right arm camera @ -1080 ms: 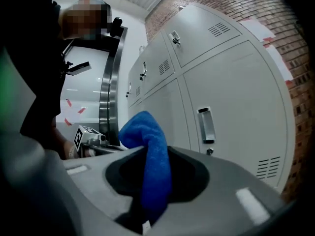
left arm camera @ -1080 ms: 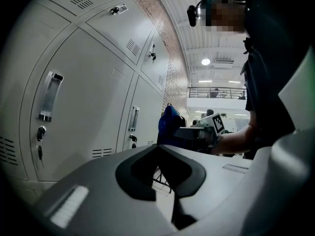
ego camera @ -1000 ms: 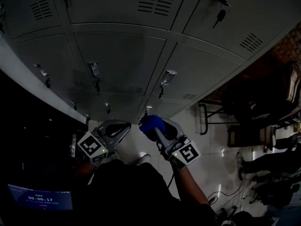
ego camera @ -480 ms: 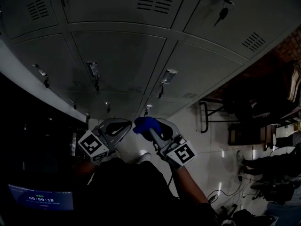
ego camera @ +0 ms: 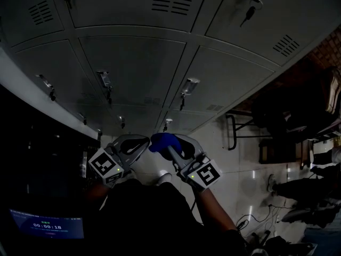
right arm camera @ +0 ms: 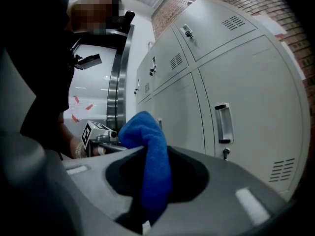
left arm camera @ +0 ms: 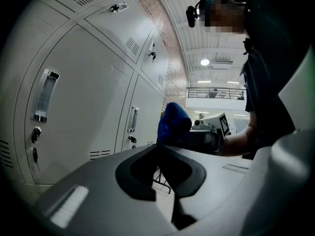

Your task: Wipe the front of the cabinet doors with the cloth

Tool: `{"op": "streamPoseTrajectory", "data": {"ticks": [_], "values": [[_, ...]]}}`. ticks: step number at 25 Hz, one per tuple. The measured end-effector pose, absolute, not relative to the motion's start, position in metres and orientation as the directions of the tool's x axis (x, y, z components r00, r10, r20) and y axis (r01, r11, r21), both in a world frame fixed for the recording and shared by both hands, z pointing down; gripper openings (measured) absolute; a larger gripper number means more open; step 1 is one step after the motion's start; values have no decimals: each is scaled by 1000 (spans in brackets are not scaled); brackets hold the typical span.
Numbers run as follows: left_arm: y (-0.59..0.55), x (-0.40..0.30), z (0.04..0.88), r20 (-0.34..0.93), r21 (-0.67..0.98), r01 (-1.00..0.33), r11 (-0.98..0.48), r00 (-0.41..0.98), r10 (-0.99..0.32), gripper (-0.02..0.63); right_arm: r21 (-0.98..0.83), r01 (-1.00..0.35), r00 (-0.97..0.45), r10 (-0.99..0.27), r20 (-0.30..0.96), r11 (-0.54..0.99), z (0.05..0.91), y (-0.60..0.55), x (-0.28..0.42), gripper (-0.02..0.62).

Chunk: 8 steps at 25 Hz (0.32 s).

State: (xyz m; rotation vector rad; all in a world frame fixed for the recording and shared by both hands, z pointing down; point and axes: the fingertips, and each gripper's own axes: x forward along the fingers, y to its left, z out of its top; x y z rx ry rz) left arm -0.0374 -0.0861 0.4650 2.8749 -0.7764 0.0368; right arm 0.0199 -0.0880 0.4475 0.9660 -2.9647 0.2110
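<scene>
A blue cloth (ego camera: 164,141) (right arm camera: 149,157) is bunched between the jaws of my right gripper (ego camera: 169,143) (right arm camera: 155,181), which is shut on it. The cloth (left arm camera: 173,124) also shows in the left gripper view, just beyond my left gripper (left arm camera: 165,173). My left gripper (ego camera: 139,142) sits close beside the right one, jaws together and holding nothing. Grey metal cabinet doors (ego camera: 133,68) (right arm camera: 246,112) (left arm camera: 83,107) with handles and keyed locks stand in front of both grippers. The cloth hangs a short way off the doors, not touching them.
A door handle (ego camera: 189,86) and another handle (ego camera: 104,79) stick out from the doors. Keys (ego camera: 248,16) hang from an upper lock. To the right are a dark chair (ego camera: 234,129) and people's legs on a shiny tiled floor (ego camera: 240,169). A dark screen (ego camera: 47,224) is at lower left.
My right gripper has moved the blue cloth a little to the left, closer to the left gripper. The left gripper has barely moved.
</scene>
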Motion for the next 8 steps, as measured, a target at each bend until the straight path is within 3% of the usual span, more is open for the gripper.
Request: {"op": "streamPoseTrajectory", "data": {"ticks": [8], "values": [[-80, -37, 465, 68, 149, -506, -849, 862, -502, 2, -129, -595, -803, -590, 78, 793, 453, -83, 22, 83]]}}
